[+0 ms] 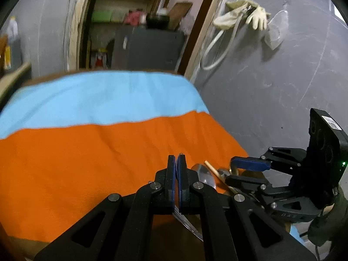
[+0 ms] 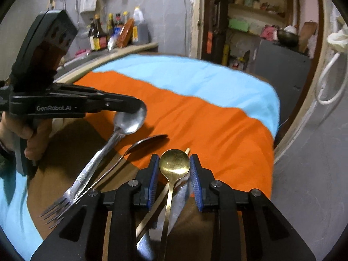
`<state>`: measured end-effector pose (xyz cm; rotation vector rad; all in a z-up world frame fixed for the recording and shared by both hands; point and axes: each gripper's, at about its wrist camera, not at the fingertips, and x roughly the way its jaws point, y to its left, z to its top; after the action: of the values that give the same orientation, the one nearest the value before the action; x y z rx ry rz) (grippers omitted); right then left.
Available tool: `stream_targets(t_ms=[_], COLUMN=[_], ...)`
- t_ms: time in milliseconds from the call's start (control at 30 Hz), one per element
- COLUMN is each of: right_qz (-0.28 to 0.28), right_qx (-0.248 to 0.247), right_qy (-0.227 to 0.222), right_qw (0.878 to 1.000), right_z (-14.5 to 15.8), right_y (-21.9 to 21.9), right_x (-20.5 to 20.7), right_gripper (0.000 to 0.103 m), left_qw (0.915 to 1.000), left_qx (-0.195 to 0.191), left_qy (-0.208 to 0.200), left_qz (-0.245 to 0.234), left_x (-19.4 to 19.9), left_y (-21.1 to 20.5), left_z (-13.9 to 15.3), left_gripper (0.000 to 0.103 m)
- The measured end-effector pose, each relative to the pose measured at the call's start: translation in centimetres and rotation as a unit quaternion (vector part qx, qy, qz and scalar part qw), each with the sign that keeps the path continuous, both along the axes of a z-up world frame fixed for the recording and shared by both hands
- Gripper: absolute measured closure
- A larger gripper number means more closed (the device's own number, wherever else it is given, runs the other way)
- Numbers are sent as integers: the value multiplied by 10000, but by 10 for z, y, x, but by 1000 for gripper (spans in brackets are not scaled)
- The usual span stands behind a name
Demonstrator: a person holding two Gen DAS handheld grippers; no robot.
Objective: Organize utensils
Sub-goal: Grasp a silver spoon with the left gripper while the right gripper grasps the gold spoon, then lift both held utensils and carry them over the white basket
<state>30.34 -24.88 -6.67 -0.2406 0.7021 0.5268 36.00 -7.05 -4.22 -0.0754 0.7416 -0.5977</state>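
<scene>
My left gripper (image 1: 176, 161) is shut on the bowl of a silver spoon (image 2: 128, 124) and holds it lifted, handle hanging down toward me; the gripper also shows in the right wrist view (image 2: 139, 106). My right gripper (image 2: 175, 165) is open, its blue pads either side of a gold spoon (image 2: 174, 163) lying on the table; it also shows in the left wrist view (image 1: 237, 169). A dark spoon (image 2: 150, 141), a silver fork (image 2: 58, 208), a chopstick (image 2: 187, 151) and a knife blade (image 2: 180, 195) lie beside the gold spoon.
An orange cloth (image 2: 206, 126) and a light blue cloth (image 2: 195, 76) cover the table beyond the utensils; bare brown tabletop (image 2: 71, 143) lies under them. A grey wall (image 1: 271, 87) stands right of the table. Bottles (image 2: 113, 30) stand on a counter behind.
</scene>
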Motion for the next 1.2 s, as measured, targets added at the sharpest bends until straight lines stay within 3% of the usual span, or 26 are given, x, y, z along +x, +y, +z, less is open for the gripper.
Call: stream_targets(t_ms=[233,533,733,1000,1200], right_qz=[-190,-395,-392,-105,184], right_qx=[70,390,896,1401,1819], right_qy=[-1086,-2293,-2719,-3240,-3339], right_qw=[9939,9718,9573,9356,9247], right_z=[22,48,80,126,151], right_y=[2,6,7,39,75], right_x=[-38,-79,-95,-112,-113], right_gripper=[77,78,78,77,77], left_qw=[9919,9731,9588,9367,9208], left_qx=[326,69,-46,-87,-146], left_qy=[-1150,-2107,-2580,-3110,-3387], left_qz=[438,925,1192,1607,1930], left_x=[-44,-85,-109,-141,-161], left_y=[-9,-6,9,47,85], left_z=[20,40,60,97,122], left_gripper=[103,103,103,103,103])
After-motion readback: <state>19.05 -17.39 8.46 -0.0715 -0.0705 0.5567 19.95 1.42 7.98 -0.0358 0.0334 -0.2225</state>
